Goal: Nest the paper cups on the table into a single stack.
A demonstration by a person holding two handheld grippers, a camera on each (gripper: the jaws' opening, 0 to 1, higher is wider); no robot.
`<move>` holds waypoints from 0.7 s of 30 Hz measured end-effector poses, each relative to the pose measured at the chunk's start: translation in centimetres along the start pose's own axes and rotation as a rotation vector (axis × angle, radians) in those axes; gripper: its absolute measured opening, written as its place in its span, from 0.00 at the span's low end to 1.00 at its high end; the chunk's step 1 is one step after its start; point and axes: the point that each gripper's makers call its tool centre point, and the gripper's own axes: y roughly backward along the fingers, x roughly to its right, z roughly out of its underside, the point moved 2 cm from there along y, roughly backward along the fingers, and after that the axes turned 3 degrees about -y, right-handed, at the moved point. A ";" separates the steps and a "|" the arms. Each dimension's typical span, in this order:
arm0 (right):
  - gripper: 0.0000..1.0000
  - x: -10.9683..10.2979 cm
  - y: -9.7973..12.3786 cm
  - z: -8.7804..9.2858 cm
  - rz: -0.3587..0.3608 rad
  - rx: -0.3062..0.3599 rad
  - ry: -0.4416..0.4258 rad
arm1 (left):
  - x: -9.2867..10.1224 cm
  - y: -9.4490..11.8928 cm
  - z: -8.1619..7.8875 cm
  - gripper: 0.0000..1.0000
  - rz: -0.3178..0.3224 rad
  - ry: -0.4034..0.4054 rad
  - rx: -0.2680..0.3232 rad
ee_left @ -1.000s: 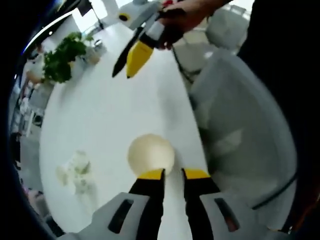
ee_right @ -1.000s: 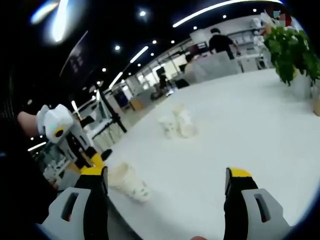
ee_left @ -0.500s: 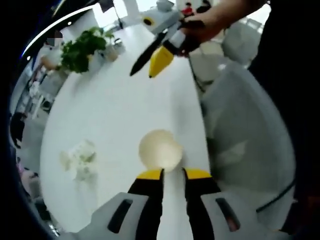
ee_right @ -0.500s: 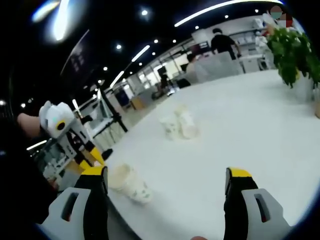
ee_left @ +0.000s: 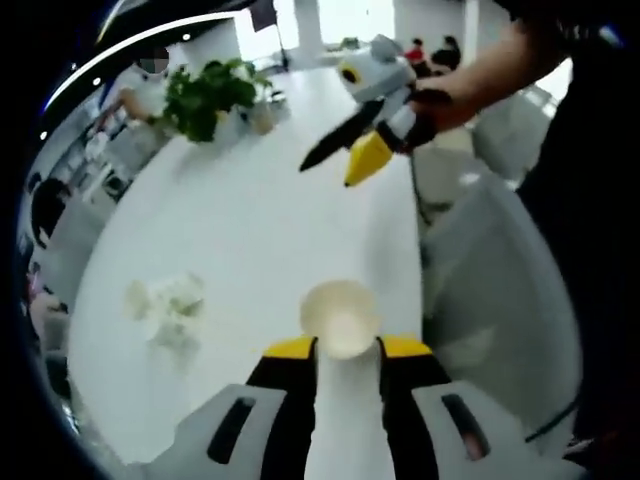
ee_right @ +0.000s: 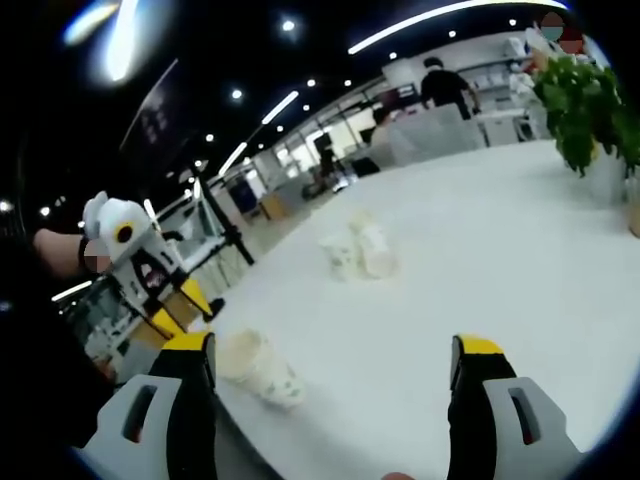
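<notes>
Left gripper view: the left gripper (ee_left: 342,350) has its jaws set narrowly on either side of a paper cup (ee_left: 340,318) lying on its side on the desk (ee_left: 250,240), mouth turned toward the camera; the jaws appear to bracket the cup wall, but firm contact cannot be confirmed at this blur. A cluster of further cups (ee_left: 165,305) lies to the left of this gripper, well apart from the near cup. In the right gripper view, the right gripper (ee_right: 330,365) hangs over the desk with jaws spread wide and nothing between them; the near cup (ee_right: 258,368) lies just beside its left jaw, and the cluster (ee_right: 358,250) sits ahead of it. For the step in hand, close on the cup wall just behind the rim with light pressure, since thin paper is likely to crumple. Lift clear before turning the cup upright, then carry it toward the cluster for nesting.
</notes>
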 end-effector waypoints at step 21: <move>1.00 0.2 0.4 -1.4 0.027 0.017 0.073 | -3.4 2.5 0.5 0.36 -0.154 0.236 0.165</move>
